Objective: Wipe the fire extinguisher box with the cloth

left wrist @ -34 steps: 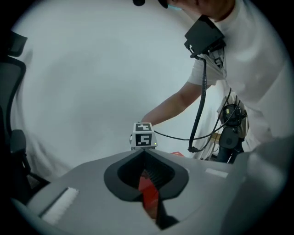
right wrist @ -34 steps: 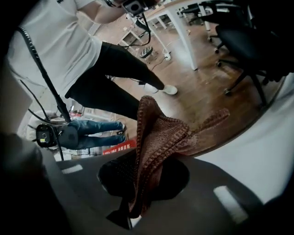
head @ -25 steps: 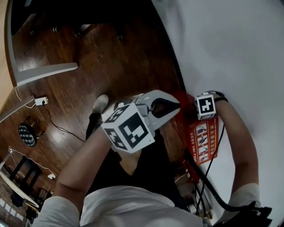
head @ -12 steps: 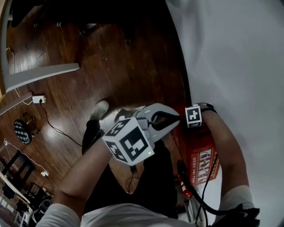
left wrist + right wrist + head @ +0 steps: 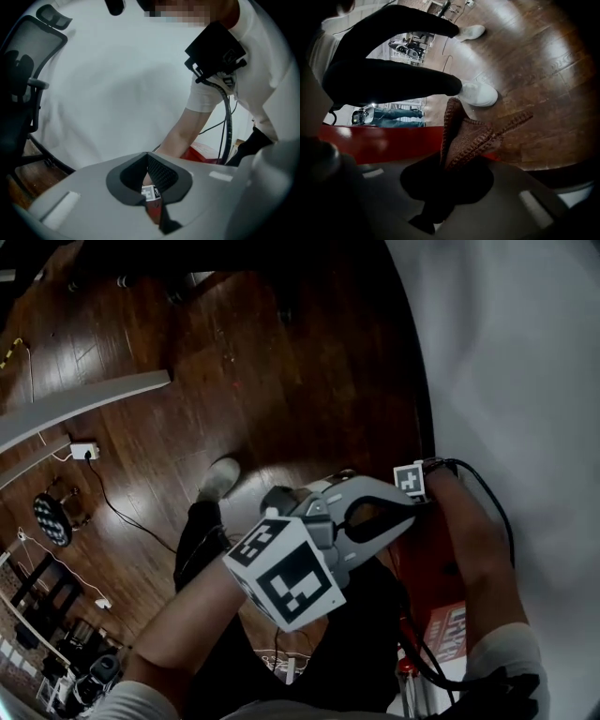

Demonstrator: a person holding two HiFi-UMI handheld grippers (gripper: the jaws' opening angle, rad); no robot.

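There are two grippers here. The left gripper (image 5: 411,513) is held in the air in the middle of the head view, beside the person's right forearm (image 5: 478,559). Its two jaws are closed tip to tip and hold nothing; in the left gripper view only a small loop stays open behind the tips.

The right gripper (image 5: 449,169) is low, close to the white wall (image 5: 525,362). Its two jaws are closed on one cloth (image 5: 469,136), a brown knitted piece with ribbed edges, which sticks out forward from between them in folds.

The one fire extinguisher box (image 5: 379,141) is red and stands on the floor against the wall, directly under the right gripper. In the right gripper view its upper edge passes just behind the cloth. I cannot tell if the cloth really presses on it.

In the head view two marker cubes show, the big cube (image 5: 286,579) on the left gripper and the small cube (image 5: 410,480) on the right one. One black cable (image 5: 497,512) runs along the right arm. On the wooden floor (image 5: 281,362) are the person's two white shoes (image 5: 480,93), and one white power strip (image 5: 82,451) lies well apart to the left.
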